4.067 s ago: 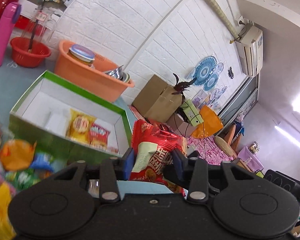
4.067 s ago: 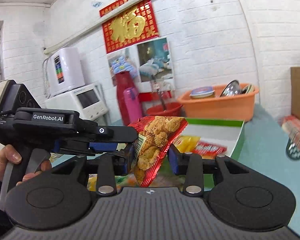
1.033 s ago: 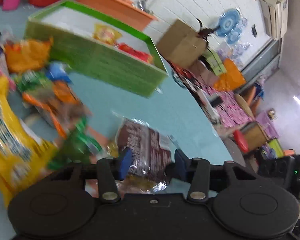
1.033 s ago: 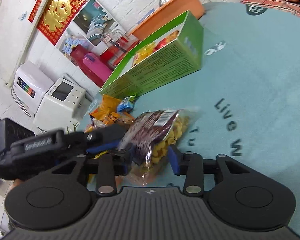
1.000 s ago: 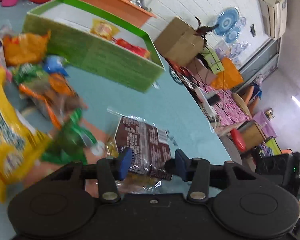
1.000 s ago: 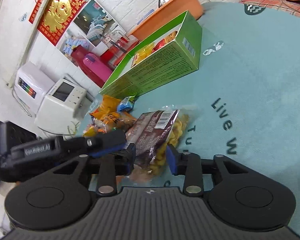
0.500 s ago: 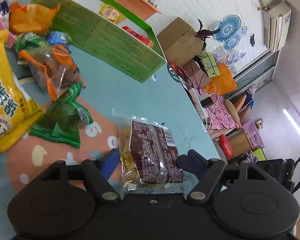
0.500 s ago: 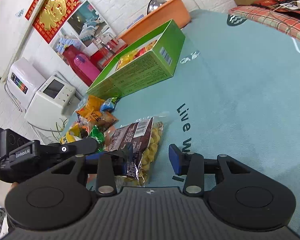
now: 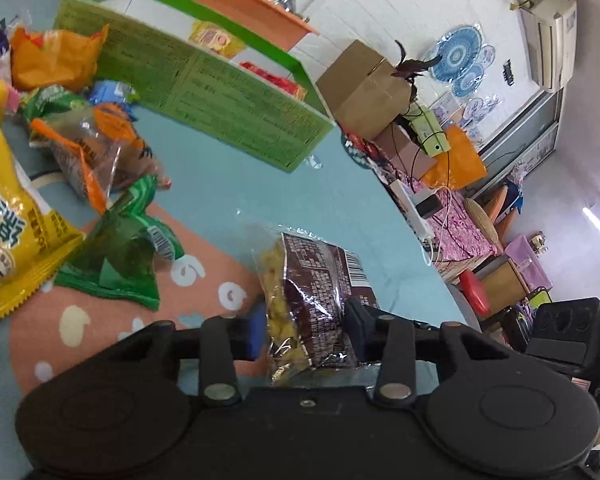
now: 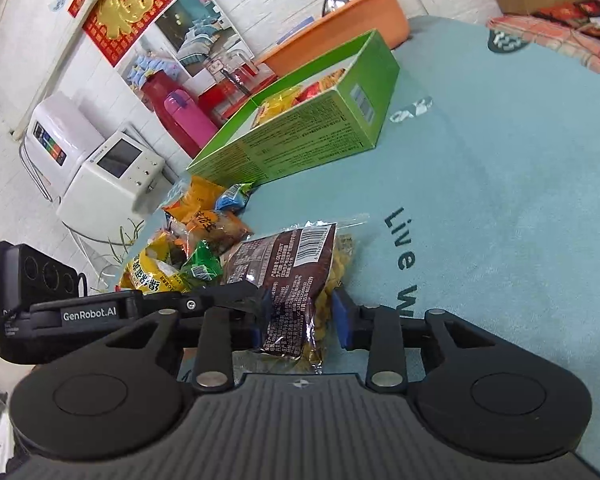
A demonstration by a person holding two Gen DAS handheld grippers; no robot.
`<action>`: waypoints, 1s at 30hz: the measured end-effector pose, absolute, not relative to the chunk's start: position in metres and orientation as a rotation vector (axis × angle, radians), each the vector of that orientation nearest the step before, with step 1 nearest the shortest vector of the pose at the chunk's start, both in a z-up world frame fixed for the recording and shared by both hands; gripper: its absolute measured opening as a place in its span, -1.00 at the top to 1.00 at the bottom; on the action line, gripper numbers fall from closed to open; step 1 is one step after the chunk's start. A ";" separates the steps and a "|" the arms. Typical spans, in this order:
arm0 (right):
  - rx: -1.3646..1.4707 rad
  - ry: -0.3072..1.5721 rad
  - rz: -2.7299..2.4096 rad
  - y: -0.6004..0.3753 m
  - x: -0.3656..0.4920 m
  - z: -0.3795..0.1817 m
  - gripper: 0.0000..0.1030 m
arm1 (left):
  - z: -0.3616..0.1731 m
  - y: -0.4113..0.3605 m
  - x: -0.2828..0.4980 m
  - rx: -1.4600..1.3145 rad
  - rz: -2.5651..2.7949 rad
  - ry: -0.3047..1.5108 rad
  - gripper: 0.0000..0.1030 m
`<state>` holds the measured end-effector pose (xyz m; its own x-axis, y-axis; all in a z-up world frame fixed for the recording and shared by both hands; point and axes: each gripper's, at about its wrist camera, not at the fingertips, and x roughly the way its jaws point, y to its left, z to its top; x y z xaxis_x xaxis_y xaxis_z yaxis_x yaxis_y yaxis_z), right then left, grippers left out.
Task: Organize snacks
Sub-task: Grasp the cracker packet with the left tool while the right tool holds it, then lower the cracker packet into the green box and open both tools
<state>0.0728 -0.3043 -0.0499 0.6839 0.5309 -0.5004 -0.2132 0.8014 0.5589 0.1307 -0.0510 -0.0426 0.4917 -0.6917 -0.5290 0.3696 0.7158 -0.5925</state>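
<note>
gripping the same snack bag (image 9: 320,280) from both sides now, the two grippers meet over the teal tablecloth (image 10: 520,200). left gripper (image 9: 306,330) has just been closing and its blue pads pinch the brown, clear-sided bag of yellow puffs near the bottom seam. right gripper (image 10: 300,322) has also just been closing; its left pad presses the bag, while i cannot tell if the right pad touches. the bag lies on the cloth, just beside a green packet (image 9: 120,256). a pile of snacks sits to its left: a yellow bag (image 9: 8,224), an orange packet (image 9: 56,58). farther back stands the open green box (image 10: 300,136), with a few packets inside.
</note>
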 end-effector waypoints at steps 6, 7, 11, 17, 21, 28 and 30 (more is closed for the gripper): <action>0.448 0.571 0.464 -0.302 0.079 -0.011 -0.07 | -0.002 -0.042 0.136 -0.461 -0.693 0.709 0.55; 0.442 0.545 0.472 -0.300 0.083 -0.003 -0.07 | 0.005 -0.040 0.139 -0.461 -0.694 0.689 0.55; 0.419 0.459 0.508 -0.288 0.110 0.026 -0.07 | 0.039 -0.030 0.155 -0.445 -0.678 0.593 0.55; 0.404 0.393 0.542 -0.256 0.173 0.048 -0.07 | 0.070 -0.008 0.202 -0.408 -0.611 0.533 0.52; 0.415 0.393 0.539 -0.238 0.214 0.046 -0.07 | 0.070 0.004 0.235 -0.392 -0.568 0.528 0.49; 0.461 0.449 0.536 -0.224 0.264 0.023 -0.07 | 0.049 0.029 0.292 -0.442 -0.538 0.586 0.49; 0.465 0.466 0.535 -0.220 0.274 0.016 -0.07 | 0.042 0.033 0.301 -0.450 -0.530 0.597 0.49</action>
